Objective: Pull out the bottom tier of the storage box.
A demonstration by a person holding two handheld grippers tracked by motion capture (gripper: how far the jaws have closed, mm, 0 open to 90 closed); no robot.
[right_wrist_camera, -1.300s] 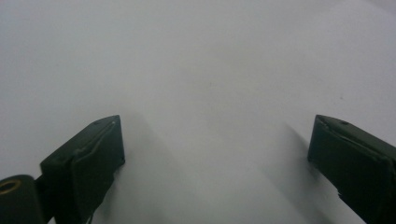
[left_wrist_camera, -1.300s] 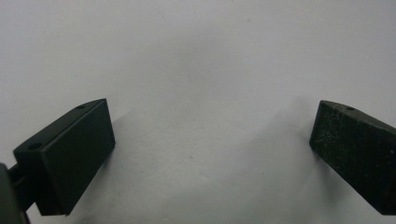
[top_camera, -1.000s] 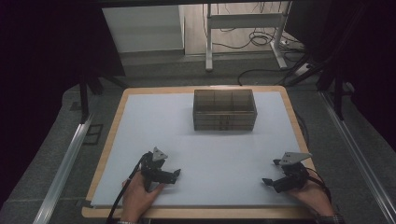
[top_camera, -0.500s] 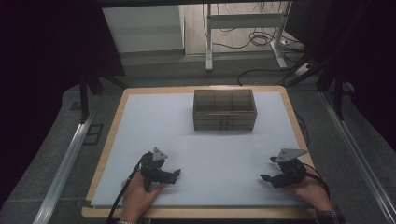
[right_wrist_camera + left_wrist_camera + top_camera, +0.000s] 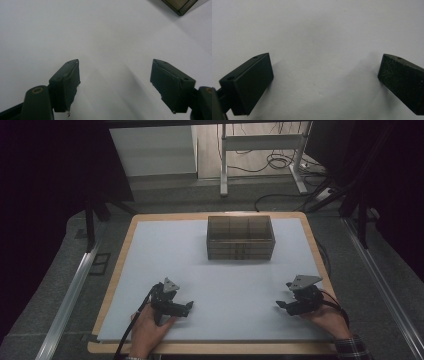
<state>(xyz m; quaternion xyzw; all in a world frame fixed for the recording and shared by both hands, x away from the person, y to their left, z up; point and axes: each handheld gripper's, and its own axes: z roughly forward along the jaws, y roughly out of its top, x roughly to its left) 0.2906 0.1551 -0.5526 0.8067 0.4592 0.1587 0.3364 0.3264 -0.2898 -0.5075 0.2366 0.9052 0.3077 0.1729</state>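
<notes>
Box [image 5: 240, 238] is the thing nearest my tools: a brown divided box on the far middle of the white sheet [image 5: 220, 285], well apart from both hands. Nearest me, my left hand [image 5: 147, 332] rests on the near edge of the sheet and holds my left gripper [image 5: 188, 307], which points toward the right and sits where it sat a second ago. Seen from its own camera, its jaws stand wide apart with bare sheet between them. My right hand [image 5: 327, 317] holds my right gripper [image 5: 281, 305], pointing left; it has shifted a little inward from the near right corner. Its jaws have just been closing, yet a wide gap remains, with nothing between them. One corner of the box shows at the far edge of the right gripper view.
</notes>
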